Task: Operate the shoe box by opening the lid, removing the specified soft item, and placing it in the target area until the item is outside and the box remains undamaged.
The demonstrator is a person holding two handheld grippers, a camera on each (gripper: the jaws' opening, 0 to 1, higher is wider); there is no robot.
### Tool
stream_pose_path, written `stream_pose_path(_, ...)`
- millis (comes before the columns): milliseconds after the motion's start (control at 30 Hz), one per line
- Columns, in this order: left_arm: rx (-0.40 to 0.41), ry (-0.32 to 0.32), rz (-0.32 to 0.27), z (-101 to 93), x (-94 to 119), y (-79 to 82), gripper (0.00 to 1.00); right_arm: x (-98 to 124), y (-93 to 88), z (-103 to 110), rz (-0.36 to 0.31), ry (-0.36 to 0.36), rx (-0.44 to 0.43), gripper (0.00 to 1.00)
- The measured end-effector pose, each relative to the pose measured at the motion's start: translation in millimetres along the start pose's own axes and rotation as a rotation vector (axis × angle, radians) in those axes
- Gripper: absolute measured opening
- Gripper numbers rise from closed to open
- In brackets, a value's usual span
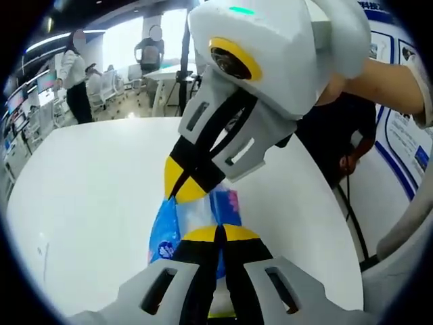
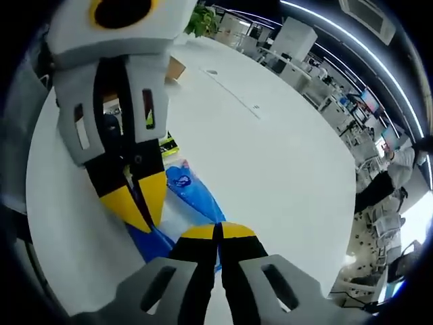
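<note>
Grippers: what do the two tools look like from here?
The left gripper and the right gripper match: pale grey moulded bodies with slotted cut-outs, black jaws tipped in yellow pads. The right gripper's housing carries a small green light on top.

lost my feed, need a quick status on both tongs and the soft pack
Left tongs shut on blue soft pack. Right tongs shut on its other end. Pack held over white table. Nothing in the way.

Glossy blue plastic packet [image 1: 196, 217], smooth matt white table [image 1: 88, 203].
</note>
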State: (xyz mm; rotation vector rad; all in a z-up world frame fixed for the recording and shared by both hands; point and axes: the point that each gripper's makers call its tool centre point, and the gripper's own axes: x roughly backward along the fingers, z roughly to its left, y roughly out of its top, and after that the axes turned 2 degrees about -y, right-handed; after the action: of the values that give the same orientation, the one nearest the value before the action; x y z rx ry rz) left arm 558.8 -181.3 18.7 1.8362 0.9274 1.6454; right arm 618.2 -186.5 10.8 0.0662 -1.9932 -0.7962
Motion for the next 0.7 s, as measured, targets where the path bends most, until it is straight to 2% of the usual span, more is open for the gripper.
stream_pose_path(333,-0.032,0.03,0.01,1.8,0.9,-0.6,0.0,0.7,-6.1,4.0,0.028,-0.001,0.002,0.0)
stream_pose_path(467,-0.038,0.044,-0.004,1.8,6.8,5.8,0.01,6.0,-5.1,4.6,0.023,-0.004,-0.014,0.02)
stream_pose_path(700,-0.042,0.058,0.014,-1.8,20.0,5.7,0.04,19.4,0.2,6.6,-0.002,-0.012,-0.083,0.08)
